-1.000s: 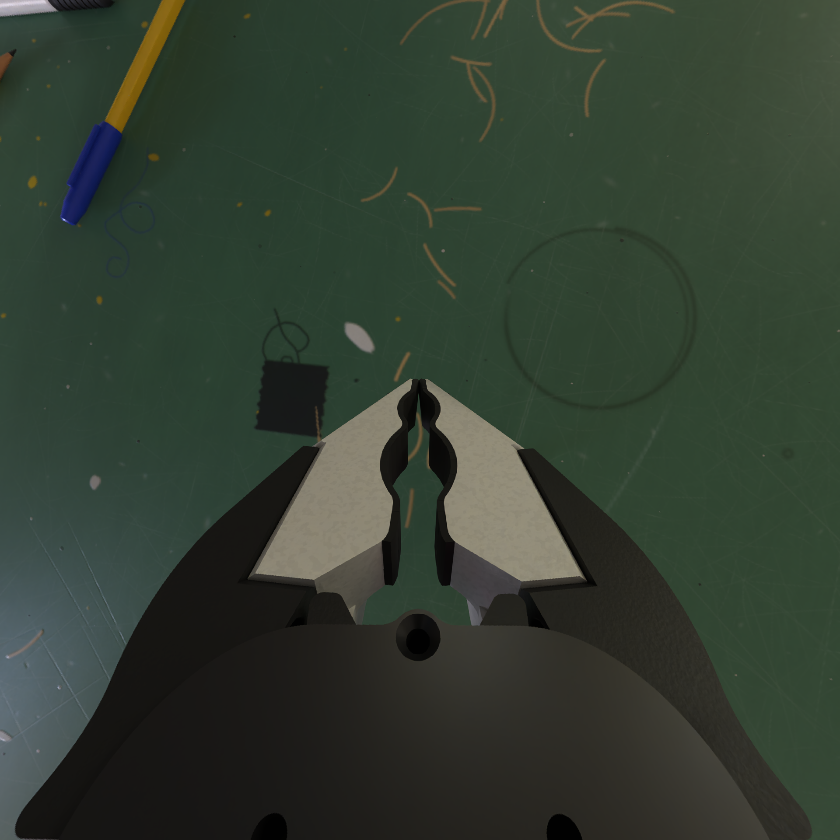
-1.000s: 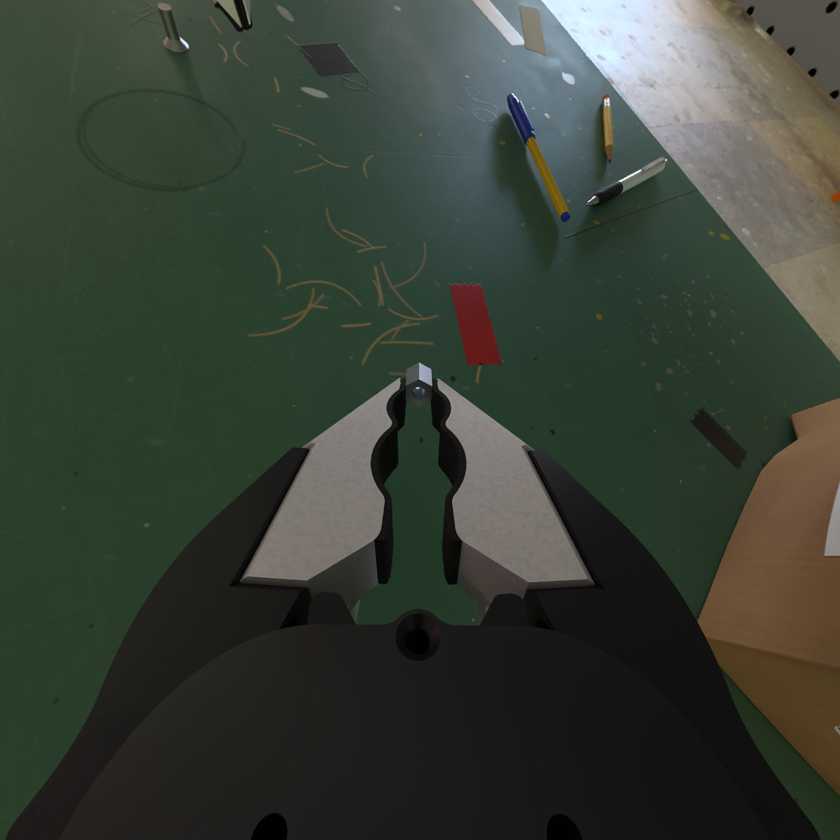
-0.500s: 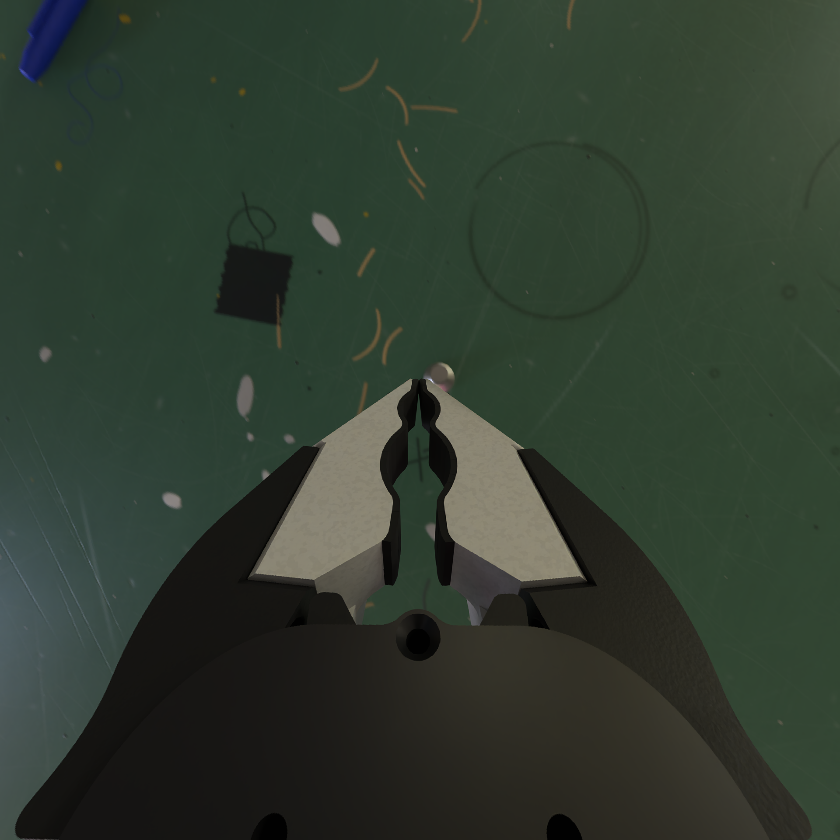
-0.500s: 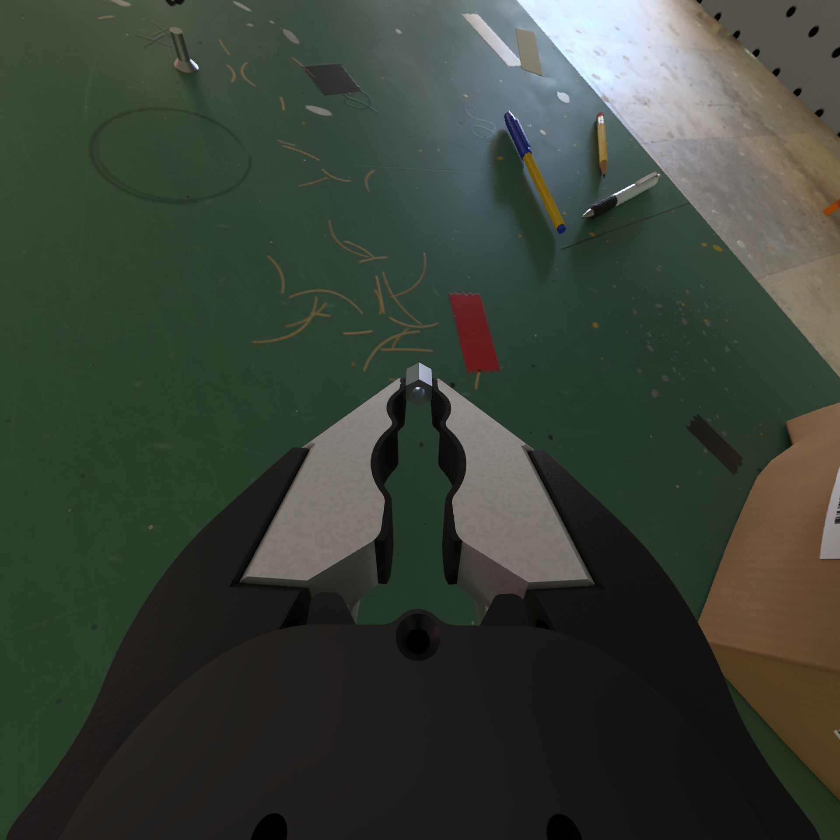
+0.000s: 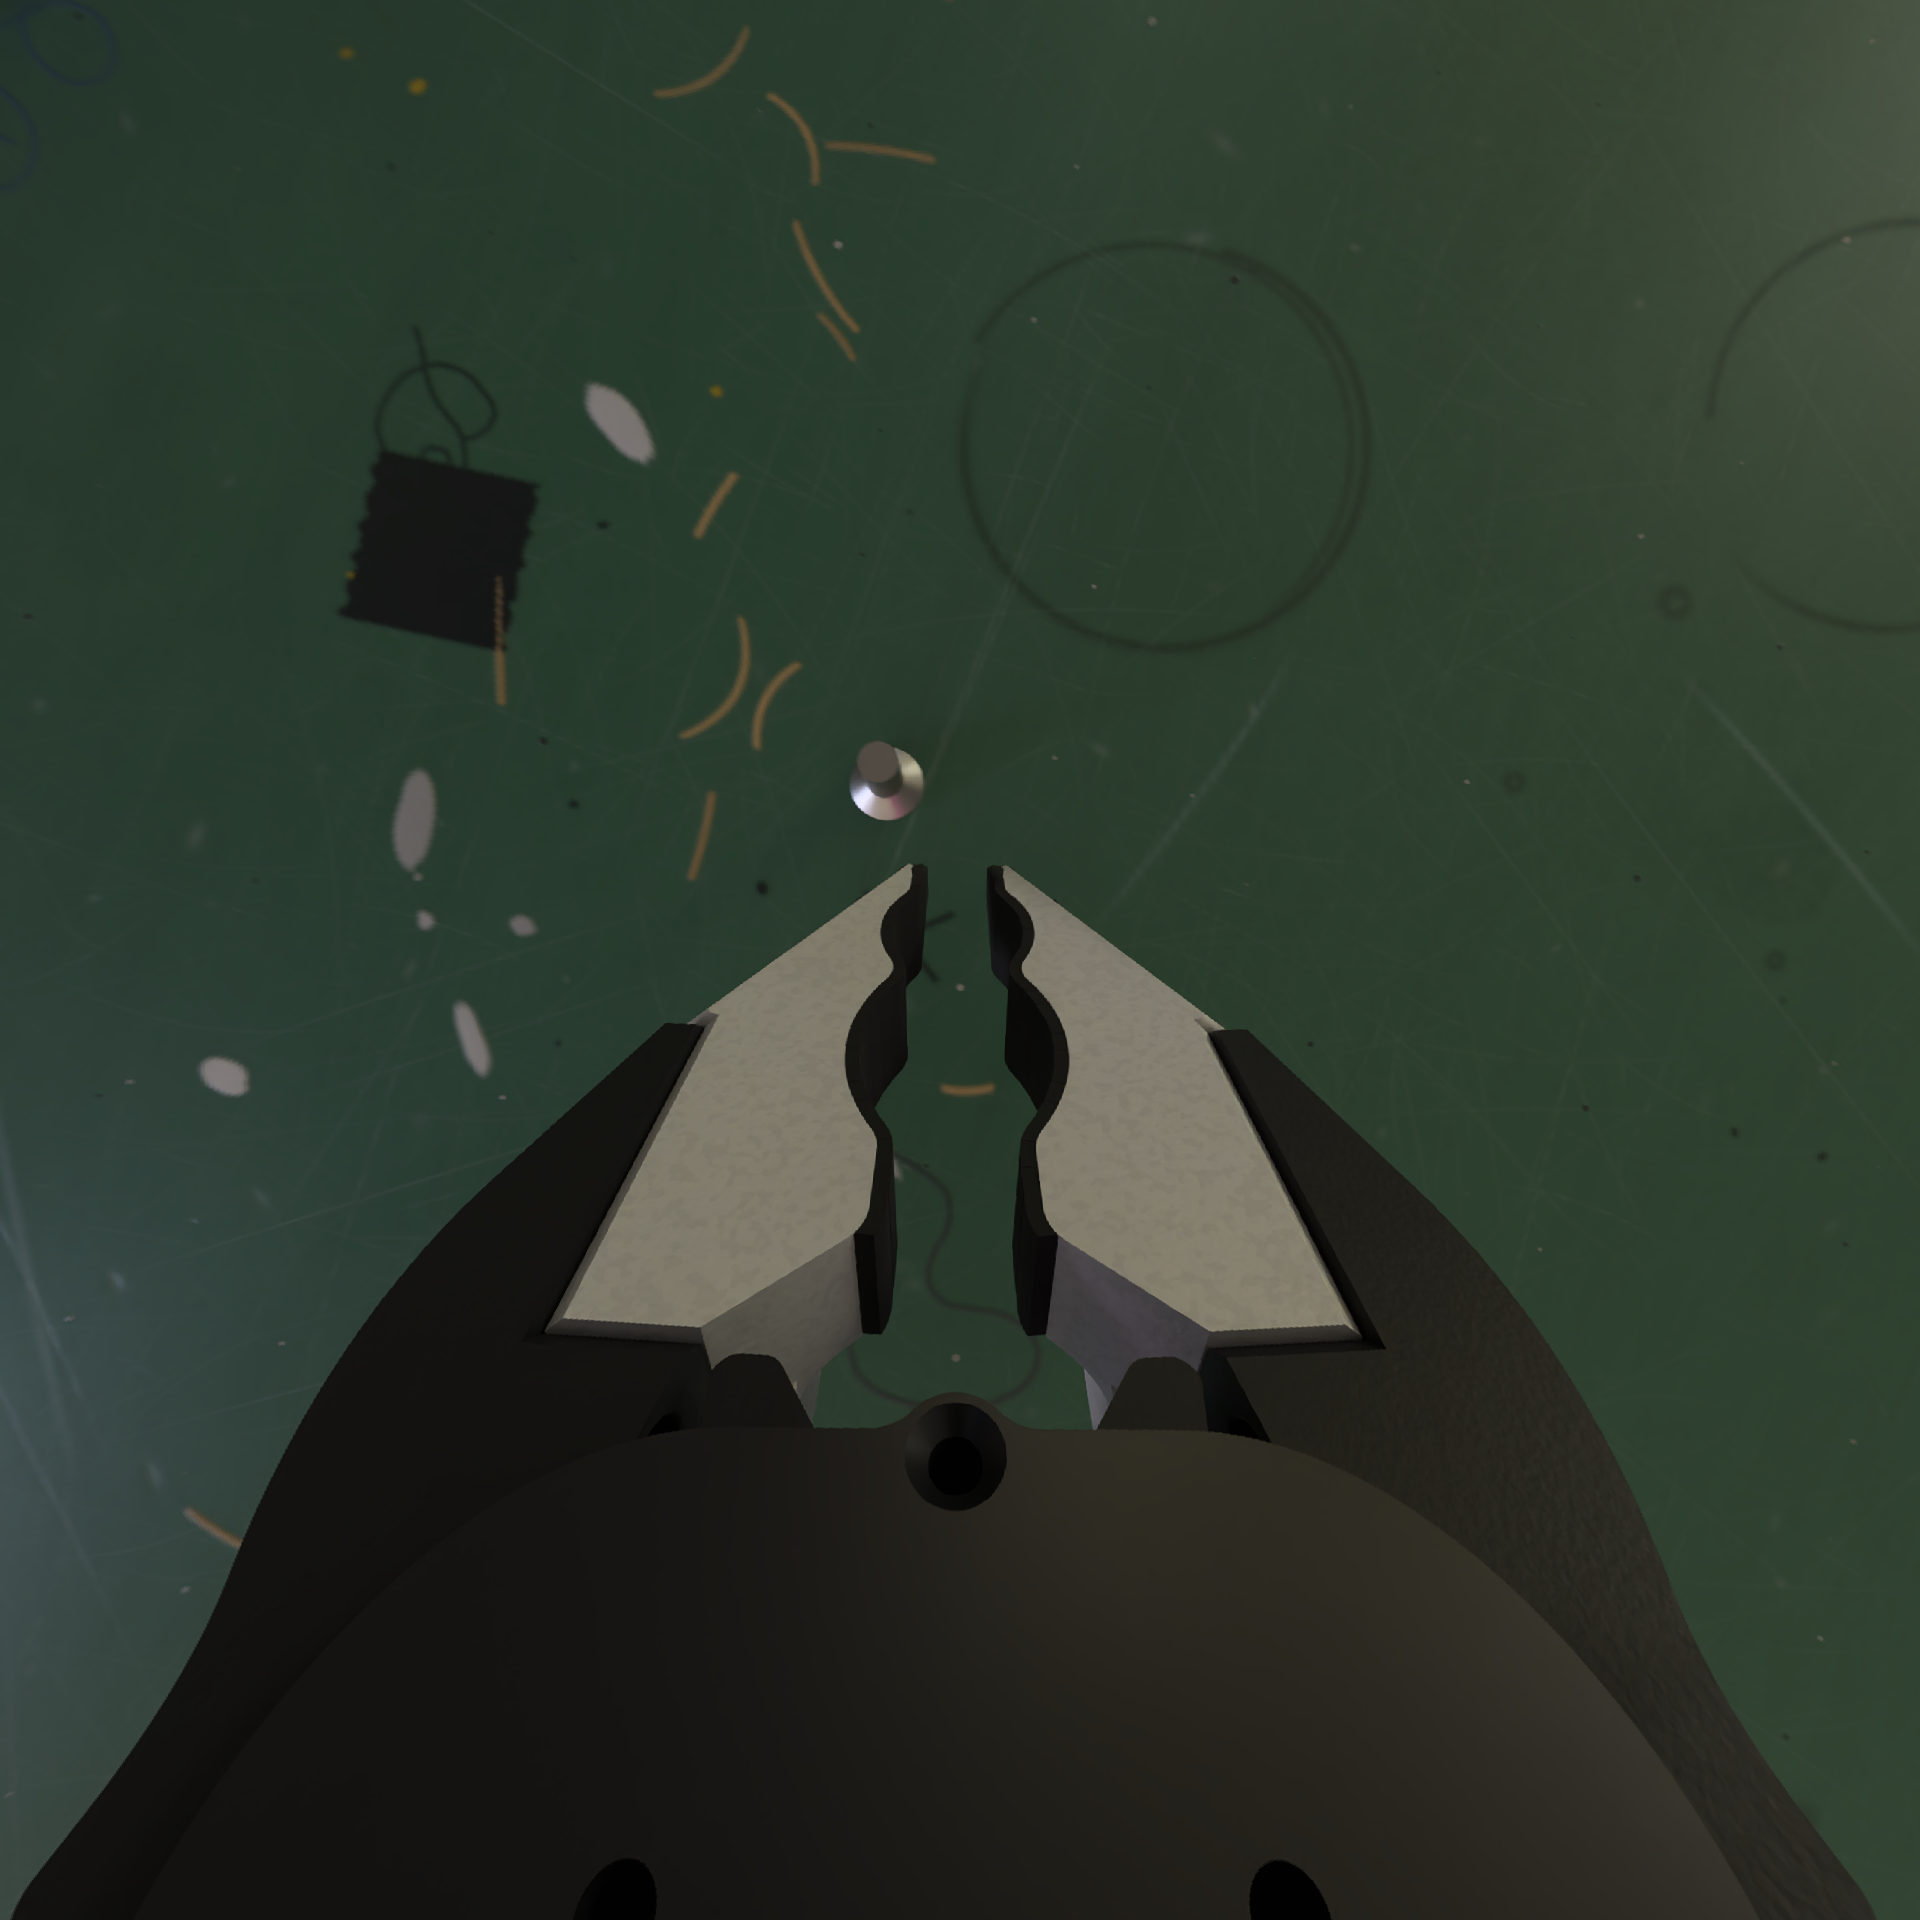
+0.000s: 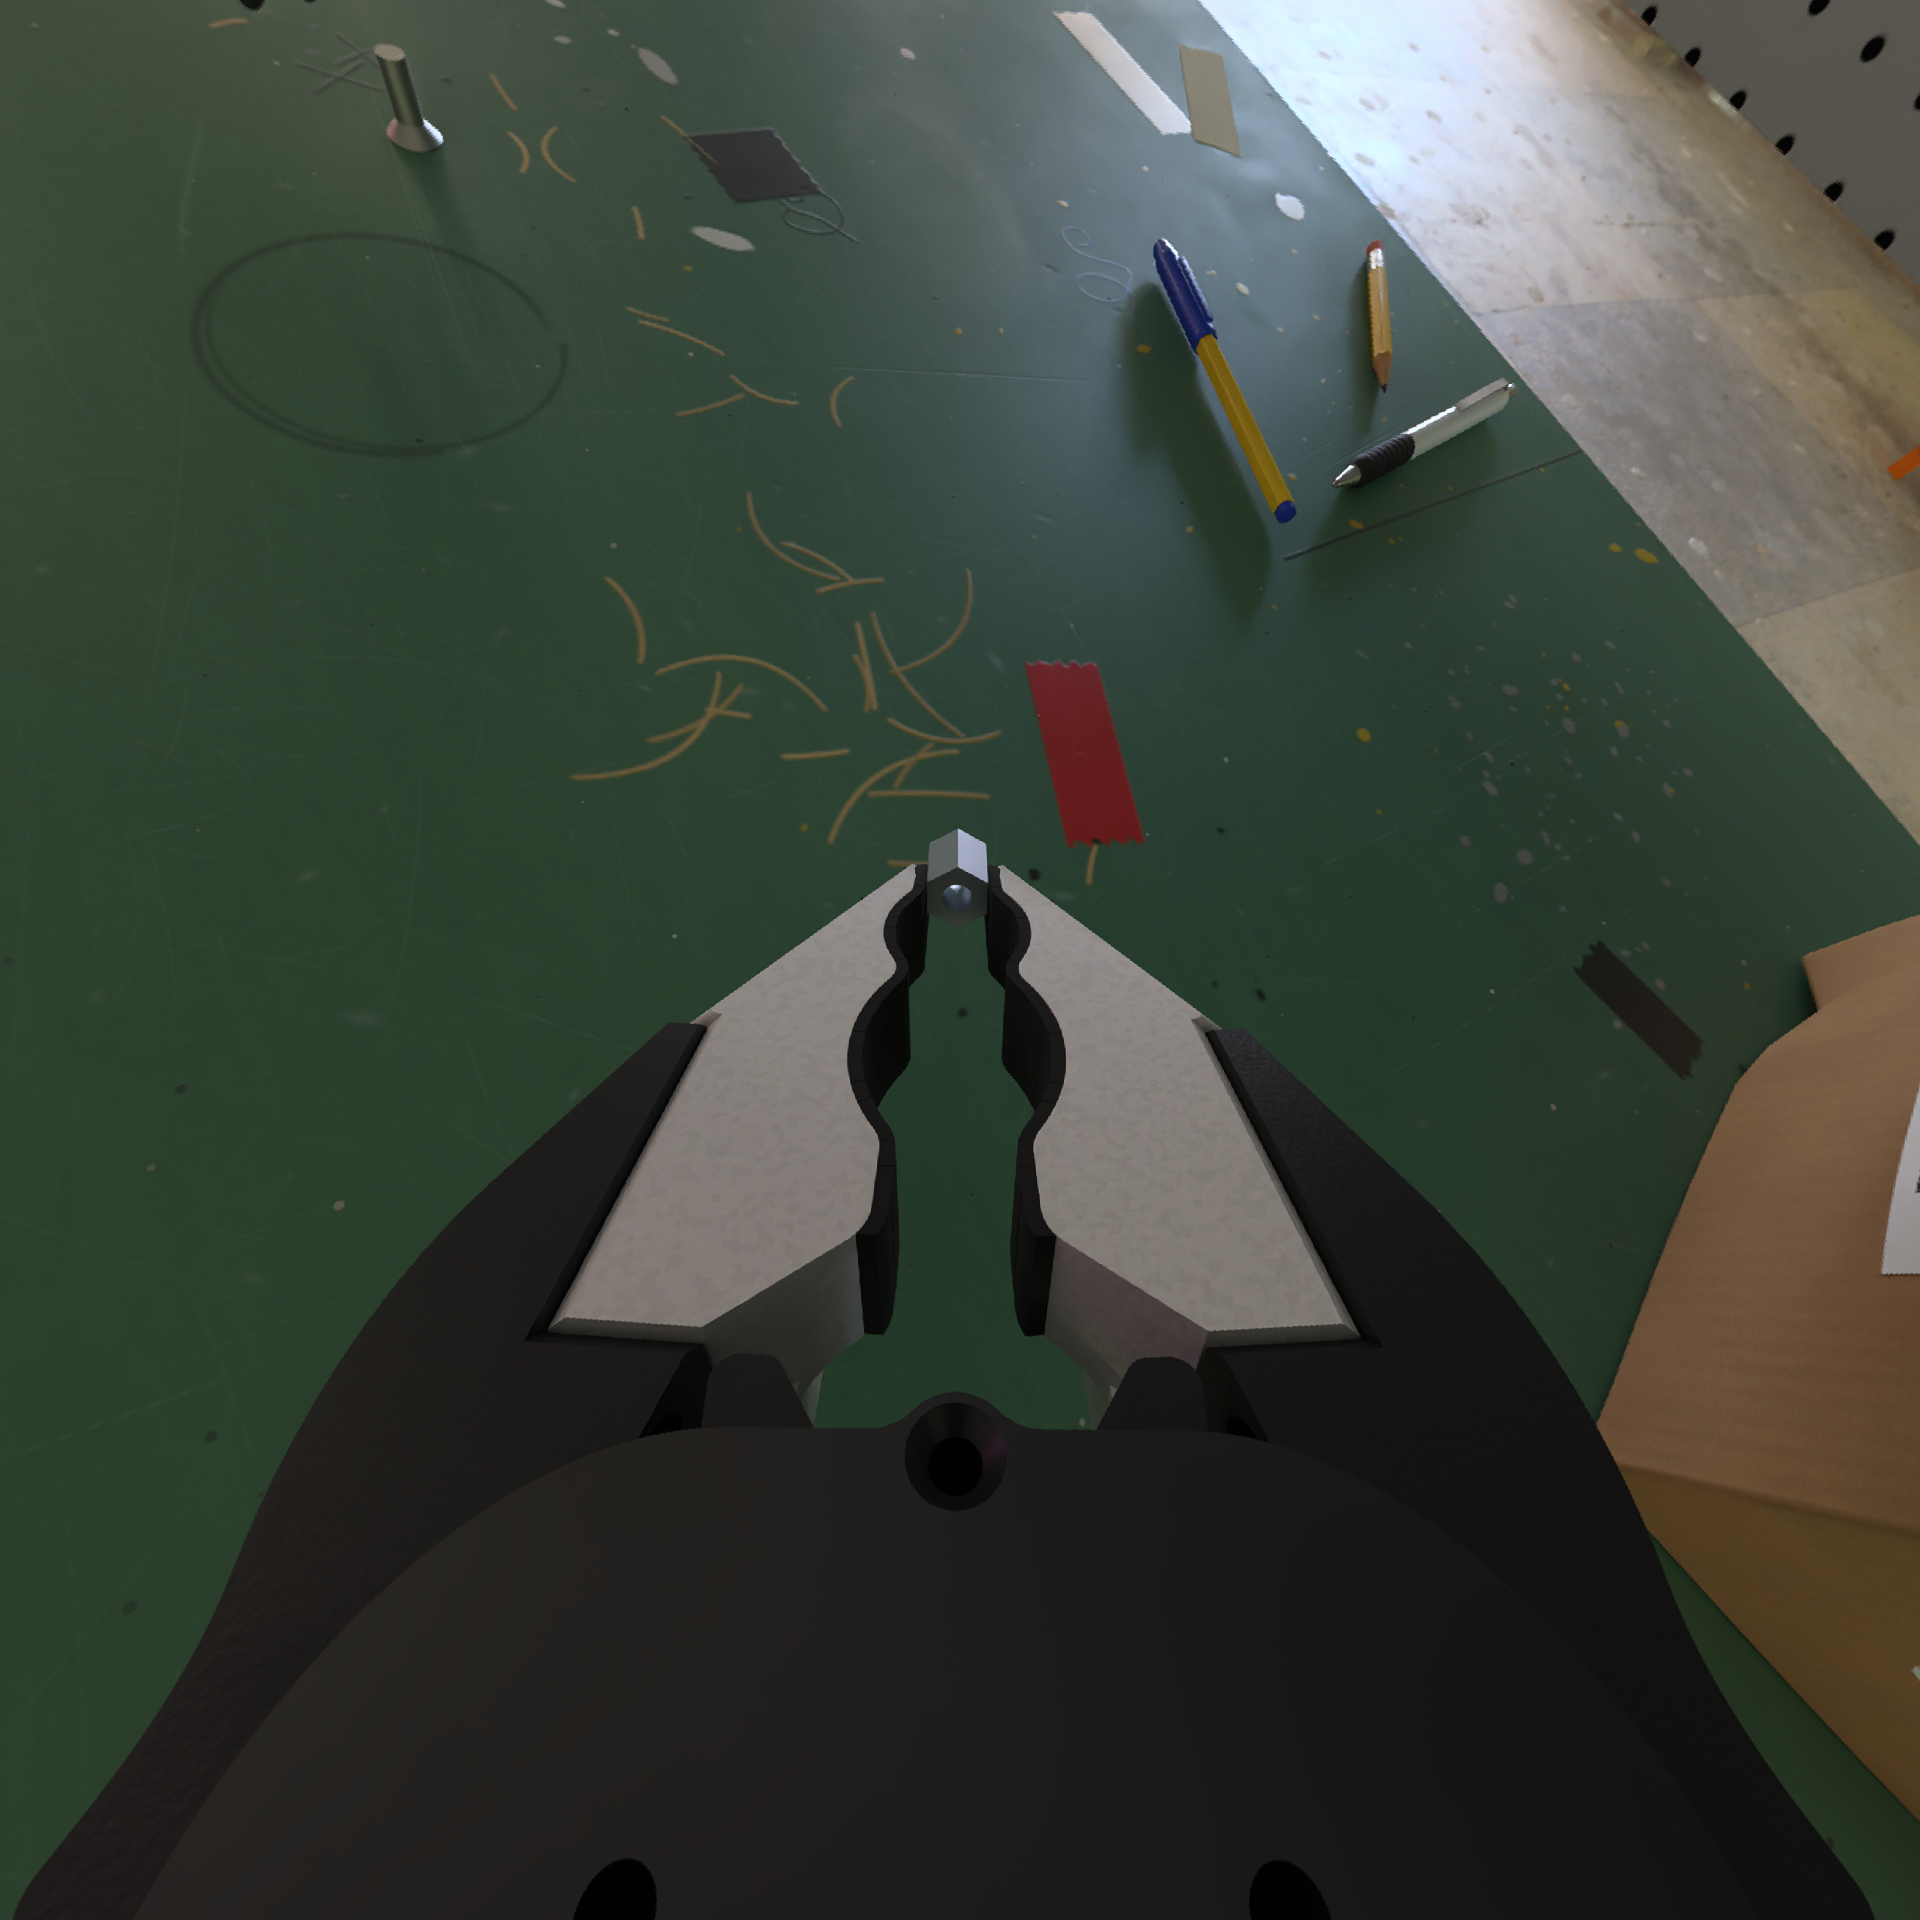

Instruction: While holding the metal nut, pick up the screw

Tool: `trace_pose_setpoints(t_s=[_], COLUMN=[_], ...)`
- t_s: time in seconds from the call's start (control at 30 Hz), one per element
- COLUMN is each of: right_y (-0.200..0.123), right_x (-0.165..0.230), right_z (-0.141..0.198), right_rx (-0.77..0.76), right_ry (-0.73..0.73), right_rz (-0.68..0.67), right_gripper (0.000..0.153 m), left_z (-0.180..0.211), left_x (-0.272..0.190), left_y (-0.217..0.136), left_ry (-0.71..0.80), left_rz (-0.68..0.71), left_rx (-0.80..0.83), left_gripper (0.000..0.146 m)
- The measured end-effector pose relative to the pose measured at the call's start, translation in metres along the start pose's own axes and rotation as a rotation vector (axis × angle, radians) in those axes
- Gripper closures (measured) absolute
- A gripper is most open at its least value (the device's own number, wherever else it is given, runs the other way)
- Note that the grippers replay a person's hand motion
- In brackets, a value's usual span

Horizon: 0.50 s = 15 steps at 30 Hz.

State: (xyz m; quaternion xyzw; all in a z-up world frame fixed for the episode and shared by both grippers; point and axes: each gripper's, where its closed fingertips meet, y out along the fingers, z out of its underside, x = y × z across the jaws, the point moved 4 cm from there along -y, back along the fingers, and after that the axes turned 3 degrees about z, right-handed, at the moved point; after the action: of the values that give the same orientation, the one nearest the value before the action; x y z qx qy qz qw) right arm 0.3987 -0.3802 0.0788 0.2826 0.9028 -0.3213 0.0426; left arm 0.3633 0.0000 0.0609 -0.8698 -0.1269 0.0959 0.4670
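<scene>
The silver screw (image 5: 885, 781) stands on its flat head on the green mat, shaft up, seen from above in the left wrist view. My left gripper (image 5: 956, 875) is slightly open and empty, its tips just short of the screw and a little to its right. The screw also shows far off at the top left of the right wrist view (image 6: 407, 101). My right gripper (image 6: 957, 881) is shut on a small hexagonal metal nut (image 6: 957, 878), held at the fingertips above the mat.
Green mat (image 6: 312, 831) with tan shavings. A red tape strip (image 6: 1083, 753) lies just past the nut. A blue-yellow pen (image 6: 1221, 376), a pencil (image 6: 1379, 312) and a silver pen (image 6: 1423, 432) lie at right. A cardboard box (image 6: 1787, 1299) stands at the right edge. A black patch (image 5: 442, 551).
My left gripper has moved back over the mat so the screw came into view ahead of its tips, and its jaws have opened a little. My right gripper keeps the nut, drifting slightly.
</scene>
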Motion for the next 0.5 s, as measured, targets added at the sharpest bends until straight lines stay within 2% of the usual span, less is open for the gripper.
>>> trace_pose_setpoints(t_s=[0.33, 0.5], right_y=[-0.001, -0.001], right_x=[0.000, 0.000], right_z=[0.000, 0.000], right_rx=[-0.004, -0.003], right_ry=[0.000, 0.001], right_rz=[0.000, -0.001], right_gripper=[0.143, 0.143], left_z=[-0.006, -0.002], left_x=[0.013, 0.013], left_y=[0.007, 0.018], left_ry=[0.008, 0.025], left_rz=[-0.012, -0.015], left_rx=[0.000, 0.067], left_gripper=[0.129, 0.125])
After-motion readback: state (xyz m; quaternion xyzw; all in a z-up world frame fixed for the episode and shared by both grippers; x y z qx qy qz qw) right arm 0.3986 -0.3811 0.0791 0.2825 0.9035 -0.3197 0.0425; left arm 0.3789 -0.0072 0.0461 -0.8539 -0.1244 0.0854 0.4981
